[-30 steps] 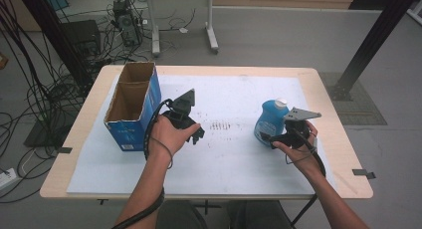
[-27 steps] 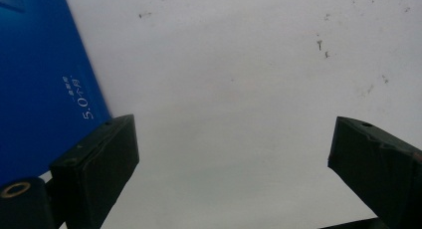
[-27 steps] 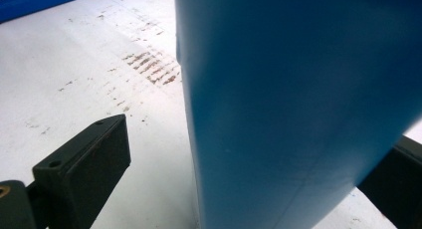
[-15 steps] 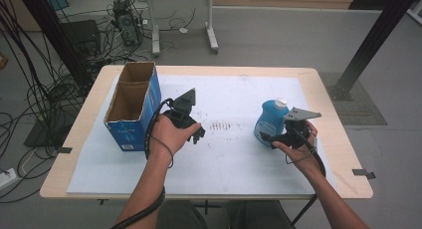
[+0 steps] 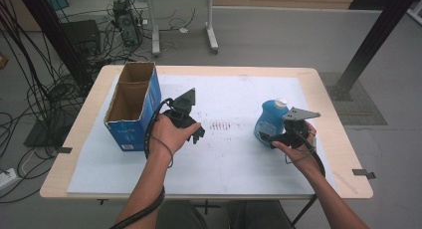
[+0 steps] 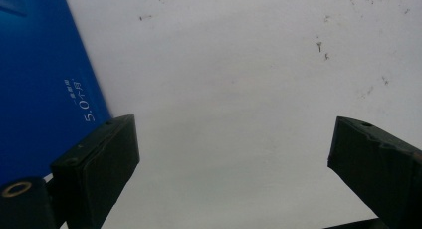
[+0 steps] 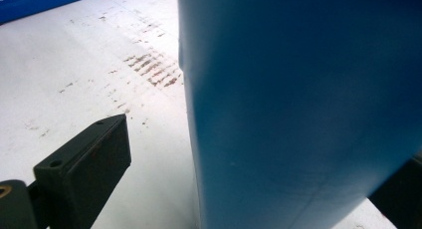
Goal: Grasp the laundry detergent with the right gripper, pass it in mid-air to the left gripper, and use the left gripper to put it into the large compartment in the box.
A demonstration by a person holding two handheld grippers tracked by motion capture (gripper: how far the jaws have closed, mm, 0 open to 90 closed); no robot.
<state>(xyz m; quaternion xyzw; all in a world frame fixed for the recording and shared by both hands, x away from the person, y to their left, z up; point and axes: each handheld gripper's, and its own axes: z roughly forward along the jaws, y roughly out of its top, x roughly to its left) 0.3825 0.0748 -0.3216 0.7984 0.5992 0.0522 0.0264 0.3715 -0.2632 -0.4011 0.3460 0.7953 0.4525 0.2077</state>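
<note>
Here the blue bottle (image 5: 269, 122) stands upright, cap up, between the right tool's (image 5: 278, 135) wide jaws.

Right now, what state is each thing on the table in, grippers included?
Blue bottle: upright, white cap on, standing between the right gripper's jaws.
Cardboard box: top open, nothing visible inside.
Left gripper: open, holding nothing, over the white mat beside the box.
Right gripper: open around the bottle, left jaw clear of it.
</note>
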